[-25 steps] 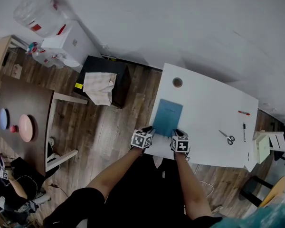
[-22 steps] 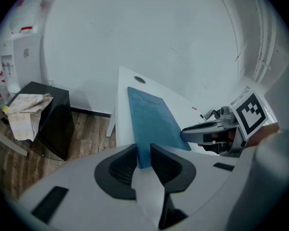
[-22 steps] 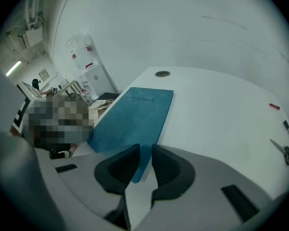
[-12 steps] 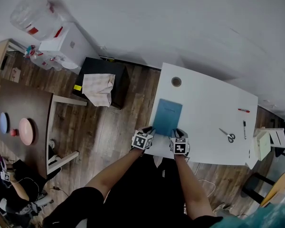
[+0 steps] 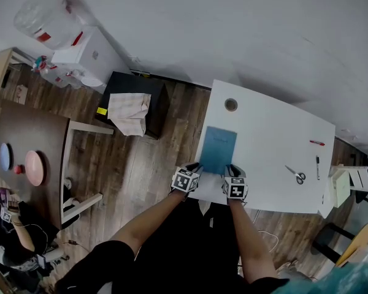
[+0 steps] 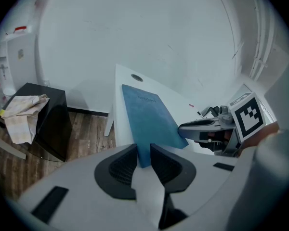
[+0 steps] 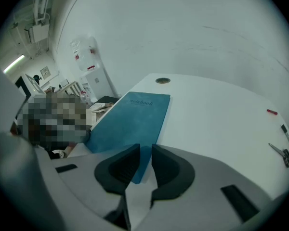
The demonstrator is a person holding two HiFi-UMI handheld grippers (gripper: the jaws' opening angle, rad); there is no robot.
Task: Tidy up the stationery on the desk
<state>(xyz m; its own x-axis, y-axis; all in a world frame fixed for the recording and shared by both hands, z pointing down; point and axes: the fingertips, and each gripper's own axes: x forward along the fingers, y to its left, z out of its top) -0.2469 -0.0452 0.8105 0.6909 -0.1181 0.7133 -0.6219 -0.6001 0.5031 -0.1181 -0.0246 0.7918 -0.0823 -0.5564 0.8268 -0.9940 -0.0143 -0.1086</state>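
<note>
Near edge of the desk (image 5: pixel 276 127): the blue notebook (image 5: pixel 218 149) is lying flat here, its two near corners meeting the tongs.
Left gripper (image 6: pixel 143 154): its jaws are standing a narrow slot apart — the notebook's corner is showing in the slot, and nothing is being pinched.
Right gripper (image 7: pixel 145 150): it is standing slightly open over the other corner, holding nothing.
Doing it well: both tips should be pushing evenly, I judge, so the cover is sliding straight rather than swinging.
Clearance: the scissors (image 5: pixel 294 175) and red pen (image 5: pixel 317 143) are lying well apart at the right — no obstacle.
</note>
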